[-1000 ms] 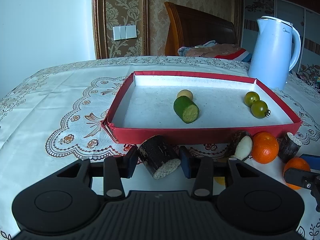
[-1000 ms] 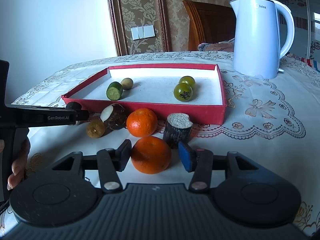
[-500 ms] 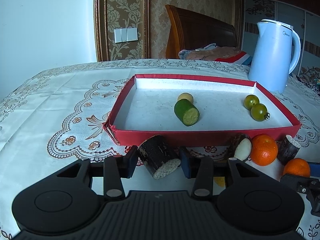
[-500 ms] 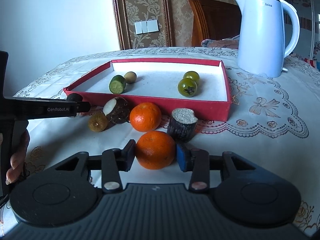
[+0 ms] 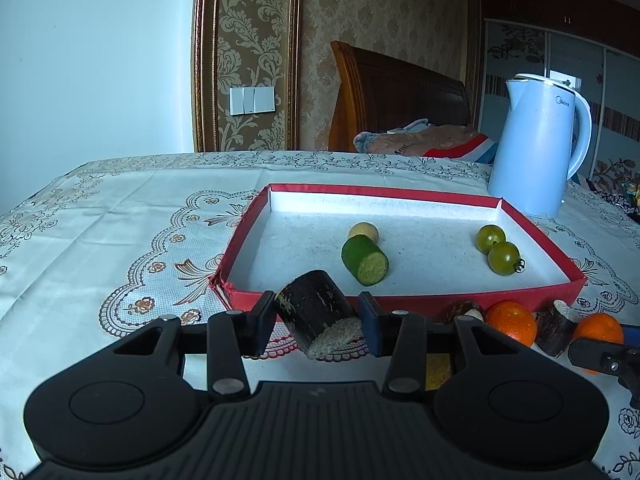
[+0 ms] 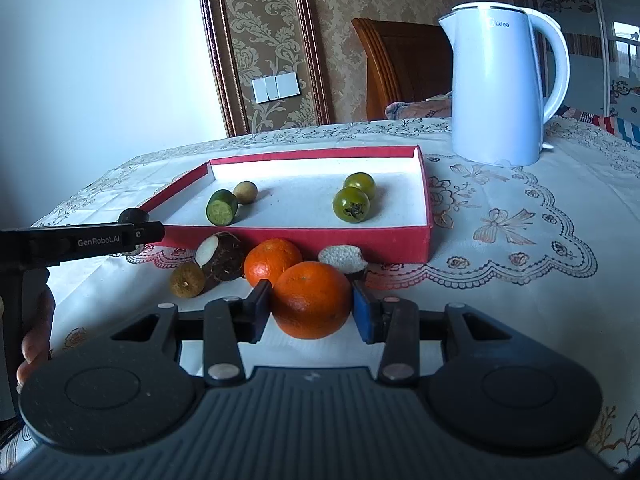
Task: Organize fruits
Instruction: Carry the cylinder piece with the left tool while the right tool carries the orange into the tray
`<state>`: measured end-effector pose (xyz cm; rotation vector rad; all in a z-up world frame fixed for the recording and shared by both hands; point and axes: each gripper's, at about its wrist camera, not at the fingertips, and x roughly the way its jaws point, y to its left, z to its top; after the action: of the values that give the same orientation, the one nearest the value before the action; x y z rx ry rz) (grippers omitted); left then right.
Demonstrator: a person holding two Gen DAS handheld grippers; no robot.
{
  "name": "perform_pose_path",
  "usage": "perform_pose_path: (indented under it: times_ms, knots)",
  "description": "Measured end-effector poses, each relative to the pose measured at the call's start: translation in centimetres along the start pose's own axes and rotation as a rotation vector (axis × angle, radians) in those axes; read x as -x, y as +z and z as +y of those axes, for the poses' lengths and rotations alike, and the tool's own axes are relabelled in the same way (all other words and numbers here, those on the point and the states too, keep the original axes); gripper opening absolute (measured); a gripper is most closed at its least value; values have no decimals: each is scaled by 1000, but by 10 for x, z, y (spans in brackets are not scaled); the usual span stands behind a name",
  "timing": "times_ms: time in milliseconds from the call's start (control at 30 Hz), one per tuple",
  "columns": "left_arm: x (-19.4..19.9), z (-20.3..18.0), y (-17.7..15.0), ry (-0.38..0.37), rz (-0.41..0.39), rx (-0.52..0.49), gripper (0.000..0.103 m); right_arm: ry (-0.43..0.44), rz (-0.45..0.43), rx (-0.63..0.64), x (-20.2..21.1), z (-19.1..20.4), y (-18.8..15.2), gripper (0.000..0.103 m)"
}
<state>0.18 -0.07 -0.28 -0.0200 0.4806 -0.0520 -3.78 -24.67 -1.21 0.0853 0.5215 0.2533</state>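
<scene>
Orange [image 6: 310, 300] now gripped by R fingers [image 6: 362, 312], just closed; L holds cane chunk [image 5: 316, 320].

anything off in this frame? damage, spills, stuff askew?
Only one thing: the red tray has a torn, frayed near-left corner, with the cardboard wall splitting there. No spills. Loose fruit outside the tray is just unsorted.

Setting: a private home, apparently a bedroom or living area. Indicators: damask wallpaper [image 5: 256, 40] with a gilt frame, a wooden headboard [image 5: 400, 96] with folded bedding, an embroidered tablecloth [image 5: 120, 216], an electric kettle [image 6: 500, 88].
</scene>
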Motion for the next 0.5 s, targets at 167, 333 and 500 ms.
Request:
perform_pose_path:
  times_ms: [167, 333, 500]
  knots:
    - [-2, -5, 8, -3, -4, 0, 44, -19, -27, 0, 2, -5, 12, 40]
    - [-10, -13, 18, -36, 16, 6, 44, -52, -54, 12, -6, -8, 30, 40]
    - [-21, -28, 25, -31, 18, -27, 44, -81, -55, 16, -23, -11, 47, 40]
